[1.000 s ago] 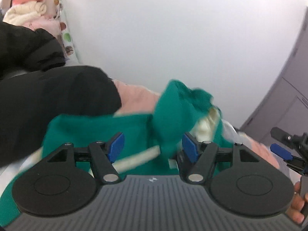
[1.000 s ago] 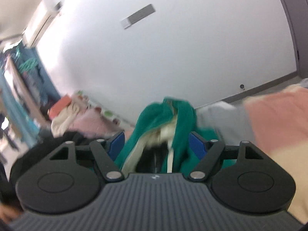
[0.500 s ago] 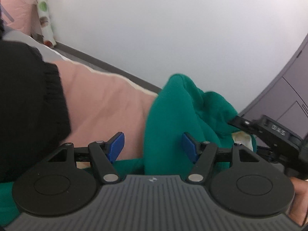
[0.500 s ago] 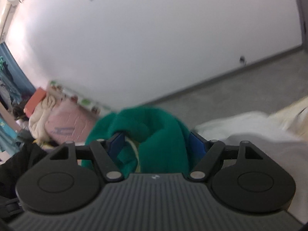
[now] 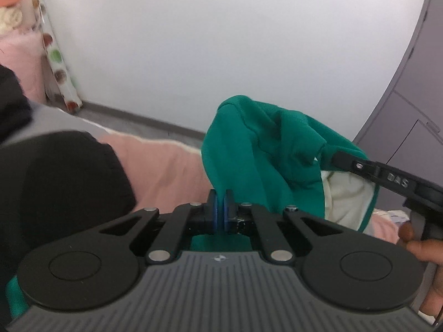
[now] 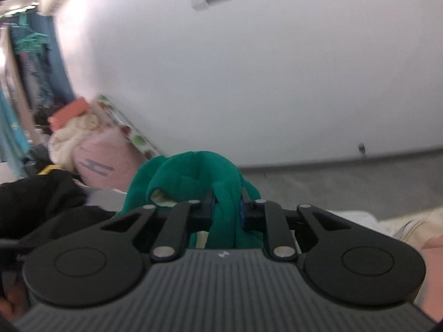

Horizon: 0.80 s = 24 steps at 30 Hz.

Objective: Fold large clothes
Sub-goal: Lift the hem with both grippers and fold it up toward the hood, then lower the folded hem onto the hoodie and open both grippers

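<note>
Left gripper [image 5: 221, 207]: jaws just closed, blue pads pinching thin fold of green garment [image 5: 249, 160]. Right gripper [image 6: 226, 207]: jaws just closed, clamping thick bunched roll of same garment; in left wrist view it reaches in from right, "DAS" embossed on its black arm. Garment hangs lifted between the 2 tools, cream lining [image 5: 346, 196] showing, above pink bedding [image 5: 166, 168]. Black clothing [image 5: 55, 188] at left.
</note>
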Motion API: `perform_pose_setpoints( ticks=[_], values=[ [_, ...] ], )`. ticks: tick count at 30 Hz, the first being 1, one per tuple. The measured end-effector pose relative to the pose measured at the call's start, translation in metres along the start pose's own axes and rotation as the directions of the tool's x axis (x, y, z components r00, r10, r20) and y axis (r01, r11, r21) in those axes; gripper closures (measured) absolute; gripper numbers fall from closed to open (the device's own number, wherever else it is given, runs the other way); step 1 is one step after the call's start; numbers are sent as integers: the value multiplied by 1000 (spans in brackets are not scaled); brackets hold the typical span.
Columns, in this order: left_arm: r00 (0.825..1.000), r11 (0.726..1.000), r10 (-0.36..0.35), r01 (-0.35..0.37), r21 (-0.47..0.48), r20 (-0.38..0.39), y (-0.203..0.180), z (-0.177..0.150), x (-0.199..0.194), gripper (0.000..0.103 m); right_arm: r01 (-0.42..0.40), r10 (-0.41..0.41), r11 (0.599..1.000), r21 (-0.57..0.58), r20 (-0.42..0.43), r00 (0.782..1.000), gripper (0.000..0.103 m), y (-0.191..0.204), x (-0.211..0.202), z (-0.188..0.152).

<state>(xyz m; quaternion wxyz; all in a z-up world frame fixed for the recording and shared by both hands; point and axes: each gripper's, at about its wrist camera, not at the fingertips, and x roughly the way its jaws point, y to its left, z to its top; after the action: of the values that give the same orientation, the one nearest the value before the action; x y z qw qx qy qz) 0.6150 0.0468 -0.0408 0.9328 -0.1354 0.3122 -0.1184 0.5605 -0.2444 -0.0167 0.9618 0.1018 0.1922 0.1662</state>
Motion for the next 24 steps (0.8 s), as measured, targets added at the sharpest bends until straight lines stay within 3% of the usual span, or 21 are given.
perform_pose_setpoints(
  ticks=[5, 13, 19, 24],
  values=[
    [998, 1000, 14, -15, 9, 62, -10, -29, -91, 99, -33, 43, 996, -86, 113, 993, 85, 33, -103, -5],
    [994, 999, 14, -20, 51, 107, -38, -113, -227, 99, -51, 80, 981, -185, 153, 985, 85, 77, -241, -60],
    [996, 1000, 28, -29, 11, 79, -31, -206, -290, 99, -92, 116, 964, -249, 84, 990, 85, 106, -293, -128],
    [999, 999, 37, -36, -39, 36, -13, -269, -298, 98, -120, 120, 962, -246, -17, 993, 83, 112, -308, -179]
  ],
)
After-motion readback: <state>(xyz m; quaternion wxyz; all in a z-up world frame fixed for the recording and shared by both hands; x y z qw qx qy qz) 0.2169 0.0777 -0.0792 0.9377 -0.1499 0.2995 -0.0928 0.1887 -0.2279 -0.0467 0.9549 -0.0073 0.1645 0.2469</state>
